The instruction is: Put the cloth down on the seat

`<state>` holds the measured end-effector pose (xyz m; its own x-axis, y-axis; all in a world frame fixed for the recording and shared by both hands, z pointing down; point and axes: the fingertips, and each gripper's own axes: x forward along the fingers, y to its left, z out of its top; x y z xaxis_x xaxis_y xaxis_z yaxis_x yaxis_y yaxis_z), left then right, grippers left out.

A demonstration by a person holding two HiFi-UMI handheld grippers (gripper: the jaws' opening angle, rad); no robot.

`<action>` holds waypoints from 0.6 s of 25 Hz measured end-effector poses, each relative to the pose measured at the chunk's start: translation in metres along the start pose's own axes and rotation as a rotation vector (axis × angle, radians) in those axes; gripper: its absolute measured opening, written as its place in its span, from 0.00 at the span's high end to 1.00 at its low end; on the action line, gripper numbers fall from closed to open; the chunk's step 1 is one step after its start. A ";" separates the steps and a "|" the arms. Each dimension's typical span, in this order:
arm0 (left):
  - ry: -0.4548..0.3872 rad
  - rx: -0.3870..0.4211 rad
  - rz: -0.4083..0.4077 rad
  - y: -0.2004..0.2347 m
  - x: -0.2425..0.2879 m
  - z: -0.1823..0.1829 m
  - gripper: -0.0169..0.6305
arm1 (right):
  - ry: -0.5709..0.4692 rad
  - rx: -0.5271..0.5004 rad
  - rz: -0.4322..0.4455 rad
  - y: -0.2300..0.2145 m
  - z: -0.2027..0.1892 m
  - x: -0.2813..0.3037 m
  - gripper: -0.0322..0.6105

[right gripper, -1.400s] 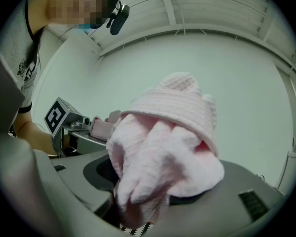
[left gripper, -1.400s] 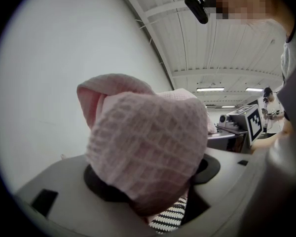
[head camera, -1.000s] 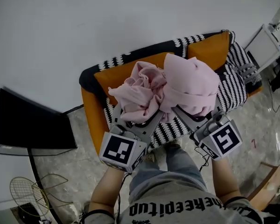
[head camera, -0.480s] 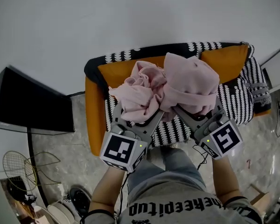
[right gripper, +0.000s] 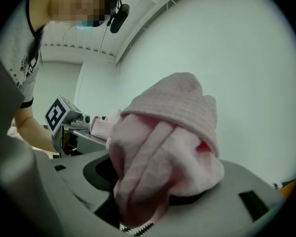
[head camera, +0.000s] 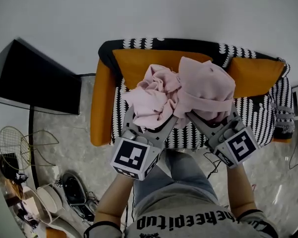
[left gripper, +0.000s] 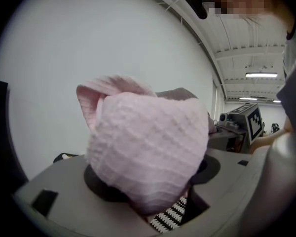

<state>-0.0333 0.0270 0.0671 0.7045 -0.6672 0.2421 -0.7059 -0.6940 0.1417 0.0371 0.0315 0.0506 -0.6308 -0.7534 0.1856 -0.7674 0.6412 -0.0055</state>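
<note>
A bunched pink cloth [head camera: 181, 95] hangs in the air over a sofa seat [head camera: 191, 135] covered in a black-and-white patterned throw. My left gripper [head camera: 151, 119] is shut on the cloth's left bundle [left gripper: 148, 152]. My right gripper [head camera: 208, 115] is shut on its right bundle [right gripper: 163, 167]. Both sets of jaws are buried under fabric, which fills most of each gripper view. The sofa has an orange arm [head camera: 102, 105] and orange back cushions [head camera: 154, 63].
A black screen [head camera: 32, 78] stands left of the sofa against the white wall. A racket [head camera: 12, 140], shoes [head camera: 72, 195] and other clutter lie on the marbled floor at lower left. The person's legs [head camera: 181, 182] stand right before the seat's front edge.
The view has swung round, so the sofa now sits more centred and further right under the cloth. Both grippers keep hold of the cloth at about the same height.
</note>
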 end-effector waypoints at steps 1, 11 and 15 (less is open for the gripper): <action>0.012 -0.007 0.010 0.001 0.003 -0.006 0.46 | 0.006 0.005 0.010 -0.002 -0.007 0.002 0.49; 0.114 -0.093 0.078 0.010 0.025 -0.077 0.46 | 0.103 0.075 0.089 -0.011 -0.081 0.021 0.49; 0.168 -0.122 0.094 0.013 0.035 -0.107 0.46 | 0.157 0.112 0.116 -0.014 -0.114 0.027 0.49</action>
<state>-0.0259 0.0237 0.1797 0.6199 -0.6661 0.4147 -0.7789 -0.5861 0.2230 0.0437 0.0187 0.1674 -0.6965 -0.6380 0.3283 -0.7043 0.6954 -0.1430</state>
